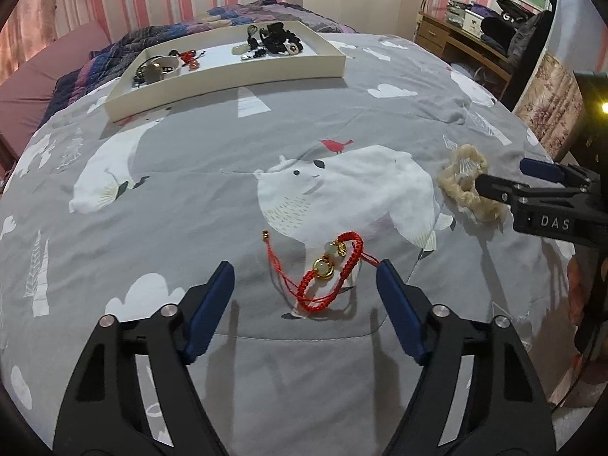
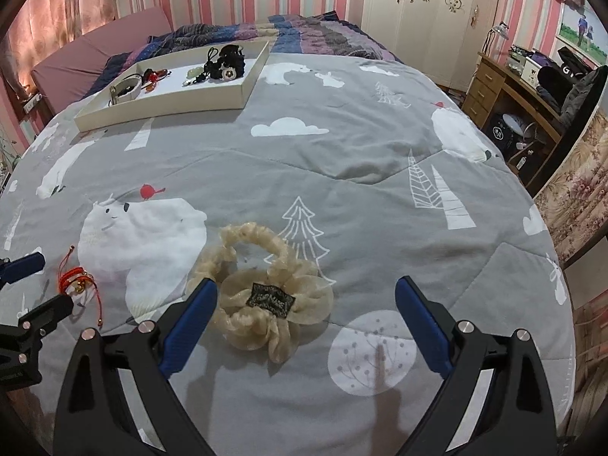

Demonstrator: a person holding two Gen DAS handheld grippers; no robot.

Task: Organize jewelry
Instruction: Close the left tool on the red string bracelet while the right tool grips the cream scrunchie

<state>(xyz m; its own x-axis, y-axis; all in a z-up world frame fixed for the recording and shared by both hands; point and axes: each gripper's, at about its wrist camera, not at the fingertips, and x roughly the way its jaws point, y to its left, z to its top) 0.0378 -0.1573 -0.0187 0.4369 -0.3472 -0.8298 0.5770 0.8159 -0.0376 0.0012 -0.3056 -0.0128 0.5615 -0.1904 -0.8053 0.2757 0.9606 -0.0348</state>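
Observation:
A red braided cord bracelet [image 1: 330, 270] with pale green and gold beads lies on the grey bear-print quilt, between the fingers of my open left gripper [image 1: 304, 268]. It also shows in the right wrist view [image 2: 78, 280]. A cream organza scrunchie [image 2: 262, 289] with a dark label lies between the fingers of my open right gripper [image 2: 306, 285]; its left finger is close to the fabric. In the left wrist view the scrunchie [image 1: 468, 180] lies at the right, with the right gripper [image 1: 501, 178] over it. A cream tray [image 1: 228, 76] holding several jewelry pieces sits far back on the bed.
The tray [image 2: 159, 108] holds black hair ties, a white bangle and red items. A folded purple blanket [image 2: 304, 32] lies behind it. A wooden desk [image 2: 505, 87] stands to the right of the bed, a floral-covered thing [image 2: 581, 205] beside it.

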